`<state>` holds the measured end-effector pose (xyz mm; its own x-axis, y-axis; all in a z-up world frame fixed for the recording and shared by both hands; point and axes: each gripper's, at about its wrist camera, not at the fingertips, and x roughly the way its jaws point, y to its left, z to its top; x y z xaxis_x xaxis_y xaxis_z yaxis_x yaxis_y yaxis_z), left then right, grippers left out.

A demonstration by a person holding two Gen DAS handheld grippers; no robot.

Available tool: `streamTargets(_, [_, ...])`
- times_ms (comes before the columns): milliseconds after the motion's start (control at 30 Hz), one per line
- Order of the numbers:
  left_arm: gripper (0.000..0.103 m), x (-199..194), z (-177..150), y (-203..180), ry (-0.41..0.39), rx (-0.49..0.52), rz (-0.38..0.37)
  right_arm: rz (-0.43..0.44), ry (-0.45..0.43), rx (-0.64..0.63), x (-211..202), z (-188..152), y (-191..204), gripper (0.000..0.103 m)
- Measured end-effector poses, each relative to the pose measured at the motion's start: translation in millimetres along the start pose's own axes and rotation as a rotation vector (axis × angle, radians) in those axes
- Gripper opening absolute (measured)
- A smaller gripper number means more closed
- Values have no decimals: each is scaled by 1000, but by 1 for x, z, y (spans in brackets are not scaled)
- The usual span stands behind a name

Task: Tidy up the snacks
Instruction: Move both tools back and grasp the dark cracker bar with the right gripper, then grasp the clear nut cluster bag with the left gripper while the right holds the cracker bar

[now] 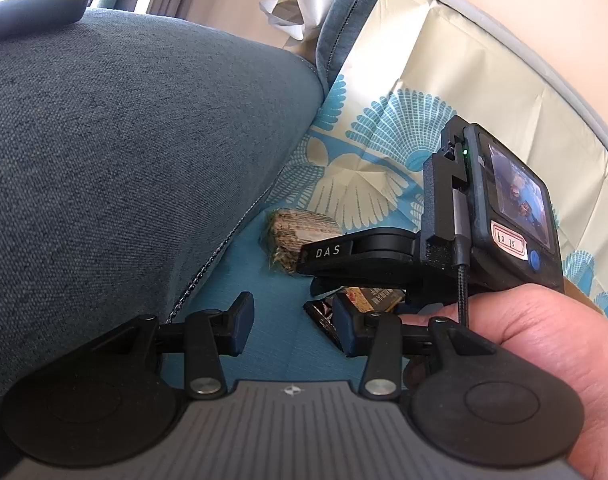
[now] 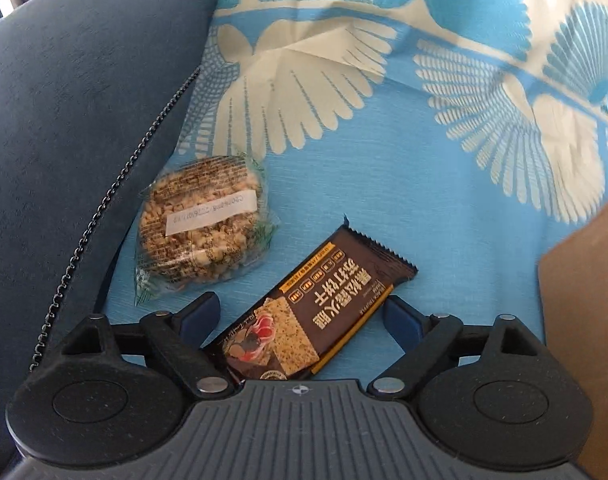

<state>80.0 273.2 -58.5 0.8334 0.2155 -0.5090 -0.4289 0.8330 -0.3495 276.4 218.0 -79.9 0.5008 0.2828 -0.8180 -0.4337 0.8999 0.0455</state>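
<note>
Right gripper (image 2: 301,312) jaws wide, straddling the brown cracker pack (image 2: 316,312), ungripped; round grain cake (image 2: 201,220) at 10 o'clock untouched; left gripper (image 1: 293,326) half-open, empty; sorting barely started.

Left wrist view: looks forward and shallowly downward along its own left gripper (image 1: 291,326), low over a blue patterned cloth (image 1: 368,140). A grey-blue cushion (image 1: 115,152) fills the left half at close range. Ahead and to the right, the right gripper (image 1: 324,276) appears from the side, with the hand (image 1: 544,360) holding it.

Right wrist view: looks steeply down along its right gripper (image 2: 301,320), very near the cloth (image 2: 424,180). Cushion (image 2: 63,120) on the left edge, a brown board (image 2: 584,300) on the right edge.

Shared ground: the round grain cake packet (image 1: 291,236) (image 2: 201,224), the dark cracker packet (image 1: 368,300) (image 2: 324,312), cloth, cushion edge.
</note>
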Motion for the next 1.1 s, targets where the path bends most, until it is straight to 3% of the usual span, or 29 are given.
streamTargets(33, [48,1,0,-1,0,1,0,-3,-8,-9,-2,0,-1,79])
streamTargets(100, [48,2,0,-1,-1,2,-1,4,-18,-28,-6,1,-5,54])
streamTargets(167, [48,1,0,-2,0,3,0,3,-13,-40,-9,0,-11,41])
streamTargets(533, [48,0,1,-2,0,6,0,-64,14,-41,-48,-45,-47,41])
streamTargets(833, [48,1,0,-4,-3,14,10,-87,-112,-60,-107,-131,-49,41])
streamTargets(1000, [50,1,0,-10,-11,32,22,-112,-178,-106,-115,-174,-48,41])
streamTargets(1100, [52,0,-1,-17,-24,68,29,-92,-173,-95,-114,-185,-54,44])
